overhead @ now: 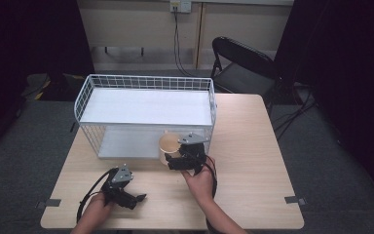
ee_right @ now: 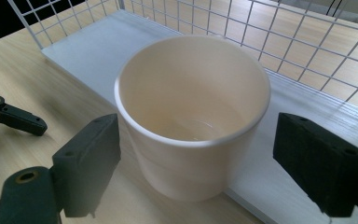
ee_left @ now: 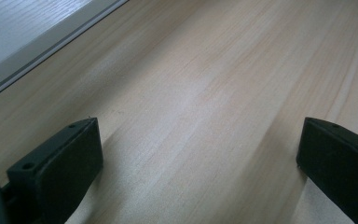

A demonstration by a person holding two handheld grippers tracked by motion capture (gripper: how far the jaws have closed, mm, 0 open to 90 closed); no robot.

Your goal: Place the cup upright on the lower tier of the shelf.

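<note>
One cup (ee_right: 191, 116) stands on the tabletop (overhead: 253, 146) at the front edge of the wire rack (overhead: 146, 114), between the wide-open jaws of the right tool (overhead: 187, 158), ungripped. Left tool (overhead: 126, 192) rests wide and empty. Shelving it looks still undone.

Looks like a lab or test room set up for recording, not anybody's home. Black curtains (overhead: 350, 73) hang down both sides, the floor is grey carpet (overhead: 24, 141), and a plain light wood table (overhead: 253, 146) stands in the middle. Tape marks (overhead: 293, 200) are stuck on the table near its front corners. At the back there's a folding chair (overhead: 243, 63) and a wall socket (overhead: 180, 6) with a cable (overhead: 177, 44) hanging down from it.
</note>
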